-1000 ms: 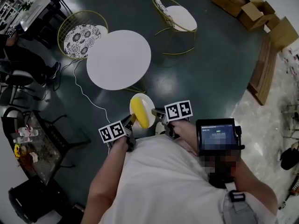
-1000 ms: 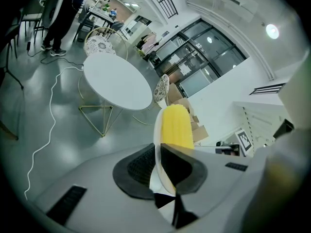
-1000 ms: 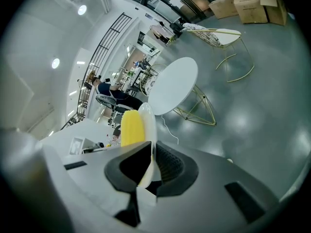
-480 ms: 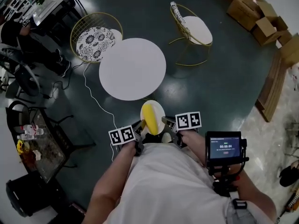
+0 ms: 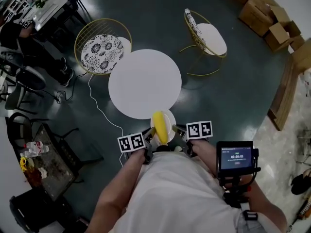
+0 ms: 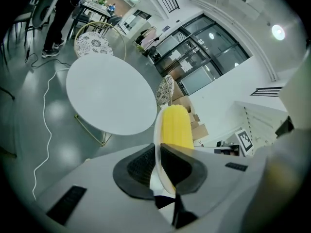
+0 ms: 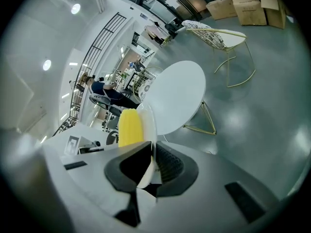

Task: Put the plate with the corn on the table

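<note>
A small white plate [image 5: 168,119] carries a yellow ear of corn [image 5: 159,126]. It hangs in the air just at the near edge of the round white table [image 5: 144,83]. My left gripper [image 5: 148,141] is shut on the plate's left rim and my right gripper [image 5: 178,139] is shut on its right rim. In the left gripper view the plate's rim [image 6: 156,144] stands edge-on between the dark pads, with the corn [image 6: 176,127] beyond it and the table [image 6: 111,94] ahead. The right gripper view shows the corn [image 7: 129,126], the plate [image 7: 147,121] and the table [image 7: 174,95] likewise.
Two gold wire chairs stand beyond the table, one with a patterned cushion [image 5: 101,46], one with a white seat [image 5: 210,36]. A white cable [image 5: 99,111] trails over the dark floor at the left. Cardboard boxes [image 5: 265,14] lie at the far right. A cluttered low table [image 5: 39,165] is at the left.
The person has stepped toward the round table with the plate held in both grippers. The plate, earlier well short of the table, now reaches its near edge.
</note>
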The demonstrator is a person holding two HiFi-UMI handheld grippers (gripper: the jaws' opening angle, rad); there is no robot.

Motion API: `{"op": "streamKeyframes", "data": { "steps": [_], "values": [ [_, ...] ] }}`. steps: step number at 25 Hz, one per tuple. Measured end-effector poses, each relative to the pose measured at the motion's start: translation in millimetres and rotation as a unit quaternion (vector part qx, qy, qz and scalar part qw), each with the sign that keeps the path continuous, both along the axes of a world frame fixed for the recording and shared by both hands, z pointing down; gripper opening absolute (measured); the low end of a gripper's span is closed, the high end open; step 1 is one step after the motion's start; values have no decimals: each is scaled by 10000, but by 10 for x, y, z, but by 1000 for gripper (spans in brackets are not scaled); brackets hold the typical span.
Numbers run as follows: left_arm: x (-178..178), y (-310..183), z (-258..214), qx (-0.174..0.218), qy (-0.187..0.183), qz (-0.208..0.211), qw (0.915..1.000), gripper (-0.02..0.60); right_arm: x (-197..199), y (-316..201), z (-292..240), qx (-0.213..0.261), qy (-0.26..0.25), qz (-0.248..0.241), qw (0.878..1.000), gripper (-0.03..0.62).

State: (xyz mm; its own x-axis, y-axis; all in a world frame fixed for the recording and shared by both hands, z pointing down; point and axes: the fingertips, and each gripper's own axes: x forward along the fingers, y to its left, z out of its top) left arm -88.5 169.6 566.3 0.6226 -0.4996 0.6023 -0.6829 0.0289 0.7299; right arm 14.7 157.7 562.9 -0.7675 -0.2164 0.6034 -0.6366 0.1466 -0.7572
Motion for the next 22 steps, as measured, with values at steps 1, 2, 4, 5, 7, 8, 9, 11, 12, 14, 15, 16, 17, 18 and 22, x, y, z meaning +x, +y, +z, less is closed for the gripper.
{"op": "streamKeyframes", "data": {
  "steps": [1, 2, 4, 5, 7, 8, 9, 11, 12, 14, 15, 16, 17, 18, 22],
  "values": [
    [-44, -68, -6, 14, 9, 28, 10000, 38, -43, -64, -4, 9, 8, 25, 10000, 40],
    [-91, -134, -10, 27, 21, 57, 10000, 38, -90, -126, -10, 25, 13, 48, 10000, 40],
    [-194, -254, -12, 50, 46, 120, 9999, 38, -193, -238, -14, 57, 15, 114, 9999, 40],
    [-249, -307, -10, 58, 52, 155, 9998, 38, -246, -284, -10, 65, 11, 159, 9999, 40],
    [-347, -394, -6, 63, 39, 238, 9997, 38, -341, -354, 7, 62, 4, 248, 9997, 40],
    [-385, -435, -3, 63, 31, 281, 9996, 38, -378, -386, 14, 59, 8, 282, 9996, 40],
    [-419, -479, 1, 63, 31, 317, 9995, 38, -411, -423, 20, 60, 14, 307, 9995, 40],
    [-483, -558, 10, 53, 64, 349, 9994, 38, -476, -497, 23, 70, 30, 331, 9994, 40],
    [-512, -583, 13, 43, 87, 349, 9993, 38, -505, -523, 19, 73, 37, 332, 9994, 40],
    [-550, -619, 4, 32, 116, 351, 9993, 38, -545, -561, -1, 72, 51, 331, 9994, 40],
    [-561, -637, -6, 32, 120, 358, 9993, 38, -556, -578, -12, 70, 59, 331, 9994, 40],
    [-571, -655, -15, 35, 122, 367, 9992, 38, -566, -592, -21, 64, 65, 331, 9994, 40],
    [-581, -668, -18, 35, 124, 375, 9992, 38, -575, -600, -25, 54, 69, 332, 9994, 41],
    [-591, -674, -18, 30, 131, 379, 9992, 38, -585, -601, -26, 41, 73, 330, 9994, 40],
    [-612, -676, -17, 20, 166, 328, 9993, 38, -605, -614, -20, 11, 119, 261, 9996, 40]
  ]
}}
